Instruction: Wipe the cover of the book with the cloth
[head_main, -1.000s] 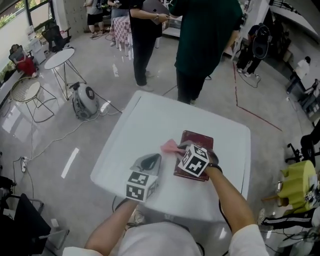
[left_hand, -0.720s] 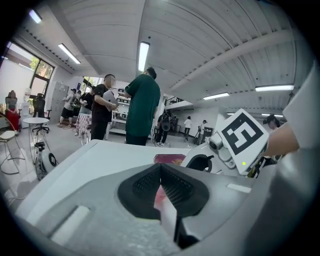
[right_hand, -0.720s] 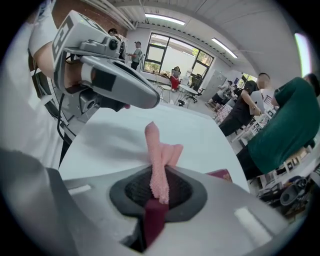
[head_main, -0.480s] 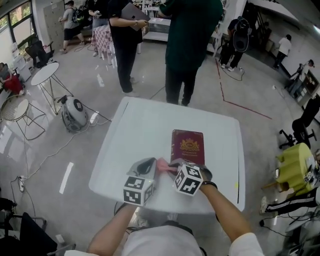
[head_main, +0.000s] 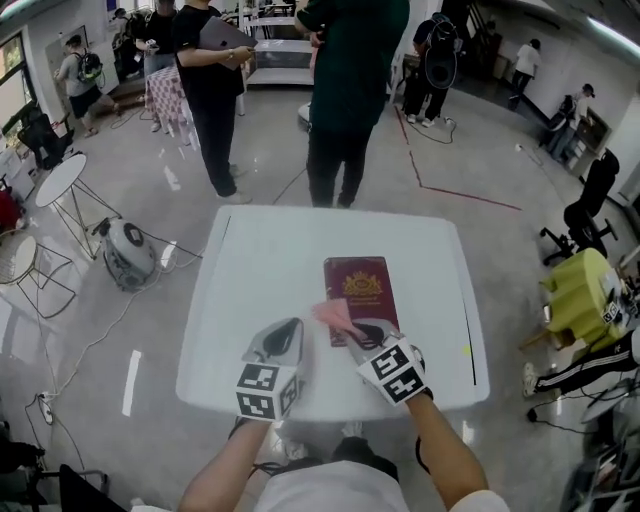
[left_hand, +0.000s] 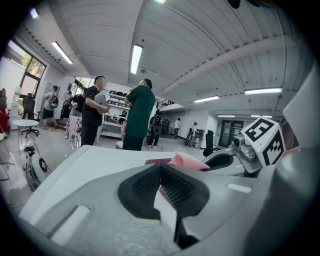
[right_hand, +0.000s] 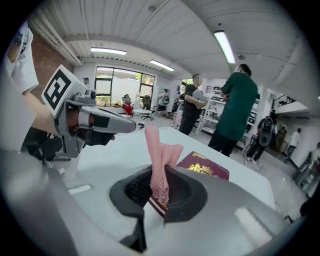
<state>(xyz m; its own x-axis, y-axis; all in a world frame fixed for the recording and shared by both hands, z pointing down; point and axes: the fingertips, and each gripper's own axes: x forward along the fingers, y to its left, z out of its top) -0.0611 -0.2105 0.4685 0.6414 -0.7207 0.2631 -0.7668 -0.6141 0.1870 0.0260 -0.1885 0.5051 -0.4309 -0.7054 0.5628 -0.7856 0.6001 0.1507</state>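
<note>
Cloth (head_main: 338, 318) drawn back off book (head_main: 358, 285)
Right tongs (head_main: 352, 338) pinching it mid-frame; left tongs (head_main: 288, 330) closed, empty; one pass likely done.

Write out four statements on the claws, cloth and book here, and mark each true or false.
1. The right claw is shut on the pink cloth. True.
2. The left claw grips the book. False: it is shut on nothing, and the book lies flat on the white table.
3. The book lies open with its pages showing. False: it is closed, with its maroon cover and gold emblem facing up.
4. A person in a green top stands beyond the table's far edge. True.
</note>
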